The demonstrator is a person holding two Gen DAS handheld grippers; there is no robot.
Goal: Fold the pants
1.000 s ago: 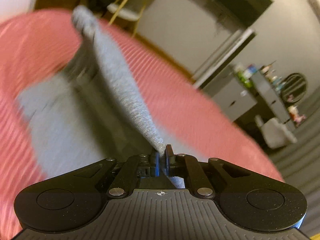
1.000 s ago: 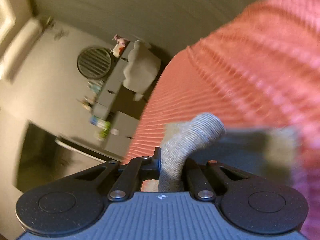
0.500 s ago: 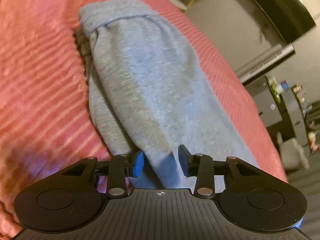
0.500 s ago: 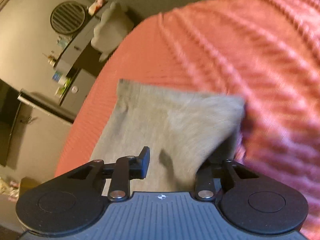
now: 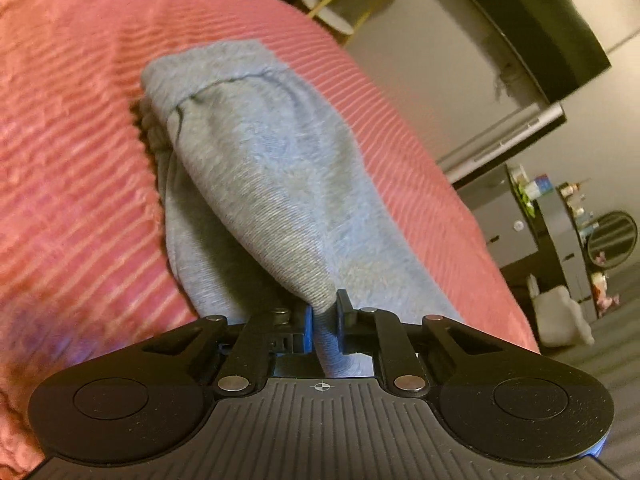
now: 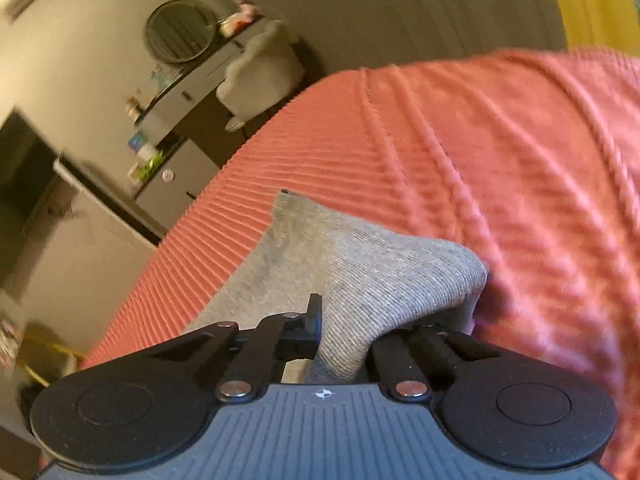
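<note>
The left claw and right claw had each just closed, clamping a pinch of the grey knitted pants on the ribbed coral bedspread, likely to lift them for a fold.

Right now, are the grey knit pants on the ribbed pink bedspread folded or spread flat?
Folded: the grey knit pants lie doubled, one layer over another, on the ribbed pink bedspread, each gripper pinching an edge.
</note>
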